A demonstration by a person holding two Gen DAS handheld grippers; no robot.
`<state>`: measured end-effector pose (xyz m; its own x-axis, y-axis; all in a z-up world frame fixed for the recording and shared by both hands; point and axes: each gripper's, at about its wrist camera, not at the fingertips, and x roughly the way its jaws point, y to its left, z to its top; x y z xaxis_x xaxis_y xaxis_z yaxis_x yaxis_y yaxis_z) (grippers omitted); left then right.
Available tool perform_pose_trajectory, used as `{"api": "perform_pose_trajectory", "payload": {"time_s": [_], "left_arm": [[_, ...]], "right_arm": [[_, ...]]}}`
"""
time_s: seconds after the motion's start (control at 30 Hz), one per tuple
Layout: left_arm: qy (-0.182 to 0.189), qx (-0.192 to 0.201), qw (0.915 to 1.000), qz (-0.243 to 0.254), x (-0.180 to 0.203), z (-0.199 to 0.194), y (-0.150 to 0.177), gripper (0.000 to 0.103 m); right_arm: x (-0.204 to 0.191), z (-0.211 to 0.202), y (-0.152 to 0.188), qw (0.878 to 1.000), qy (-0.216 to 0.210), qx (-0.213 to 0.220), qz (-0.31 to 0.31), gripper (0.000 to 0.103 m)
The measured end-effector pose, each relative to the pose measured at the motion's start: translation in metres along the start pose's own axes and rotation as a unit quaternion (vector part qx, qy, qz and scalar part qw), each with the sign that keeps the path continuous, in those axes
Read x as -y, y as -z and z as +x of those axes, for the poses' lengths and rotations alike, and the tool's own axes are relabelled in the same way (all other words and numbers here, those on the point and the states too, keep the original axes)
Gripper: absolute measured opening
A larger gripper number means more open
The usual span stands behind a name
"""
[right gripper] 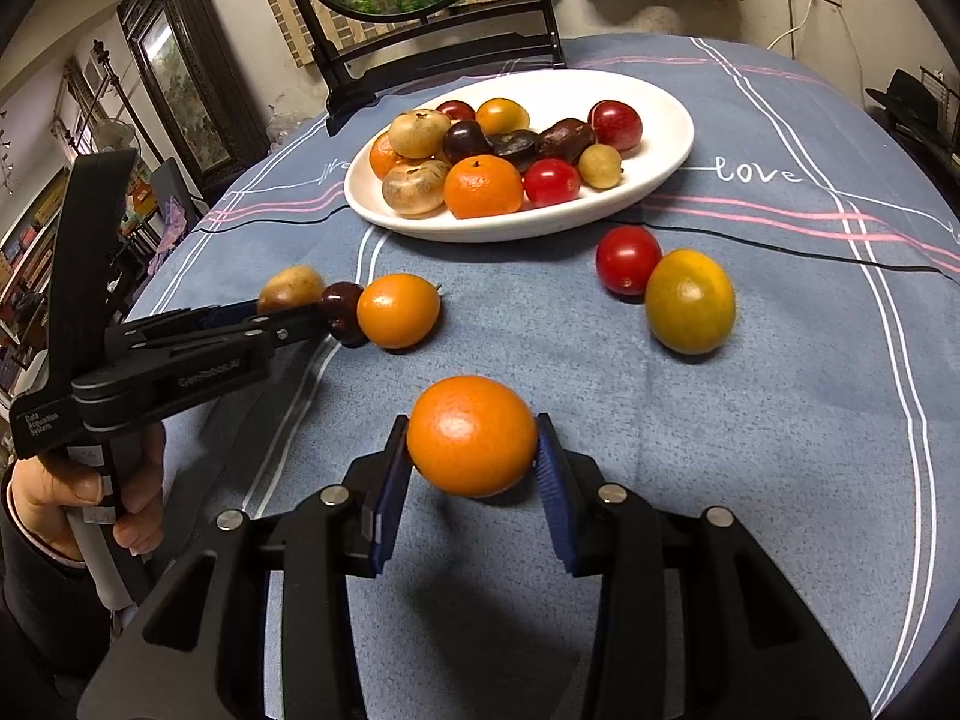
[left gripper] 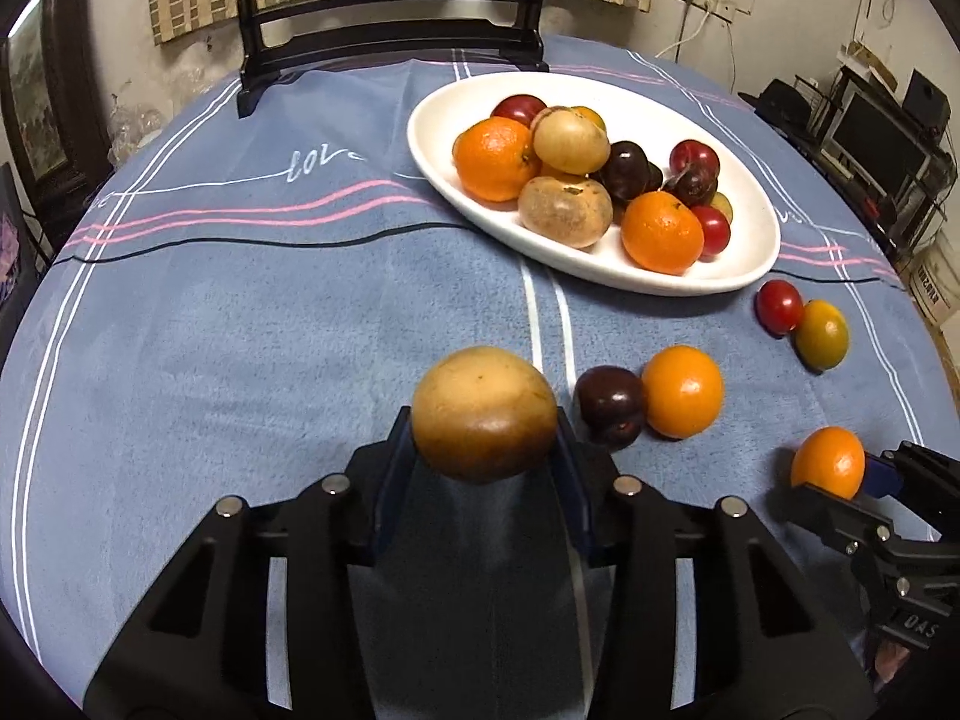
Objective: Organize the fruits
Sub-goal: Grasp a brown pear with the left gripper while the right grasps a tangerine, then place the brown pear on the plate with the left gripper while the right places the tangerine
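Observation:
A white oval plate (left gripper: 600, 273) (right gripper: 510, 231) piled with several fruits sits at the far side of the blue tablecloth. My left gripper (left gripper: 483, 420) (right gripper: 282, 306) is shut on a round brown fruit (left gripper: 483, 414) (right gripper: 291, 288), a pad pressing each side. My right gripper (right gripper: 472, 438) (left gripper: 840, 480) is shut on an orange tangerine (right gripper: 472, 435) (left gripper: 828, 462) just above the cloth. Loose on the cloth lie a dark plum (left gripper: 611, 405) (right gripper: 342, 309) touching another tangerine (left gripper: 682, 391) (right gripper: 398, 310). Farther right, a red fruit (left gripper: 779, 306) (right gripper: 627, 260) sits beside a yellow-green one (left gripper: 822, 334) (right gripper: 690, 300).
A dark wooden mirror stand (left gripper: 390, 42) (right gripper: 420, 60) rises behind the plate at the table's far edge. A person's hand (right gripper: 78, 492) grips the left tool's handle. Shelves with electronics (left gripper: 870, 138) stand off the table's right side.

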<state>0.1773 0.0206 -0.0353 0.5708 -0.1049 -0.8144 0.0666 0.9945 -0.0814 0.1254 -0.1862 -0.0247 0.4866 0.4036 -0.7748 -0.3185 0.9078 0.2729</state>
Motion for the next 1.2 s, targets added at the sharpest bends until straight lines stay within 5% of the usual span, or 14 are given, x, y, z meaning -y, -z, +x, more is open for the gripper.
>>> {"api": "perform_pose_trajectory", "payload": {"time_s": [0.63,1.2], "left_arm": [[0.028,0.058,0.9968,0.048,0.031,-0.062,-0.016,0.044],[0.062,0.055,0.9951,0.054,0.078,-0.015,-0.106,0.045]], "right_arm": [[0.006,-0.042,-0.026,0.998,0.015,0.060,-0.009,0.041],[0.028,-0.022,-0.105,0.994,0.054,0.091,-0.033,0.041]]}}
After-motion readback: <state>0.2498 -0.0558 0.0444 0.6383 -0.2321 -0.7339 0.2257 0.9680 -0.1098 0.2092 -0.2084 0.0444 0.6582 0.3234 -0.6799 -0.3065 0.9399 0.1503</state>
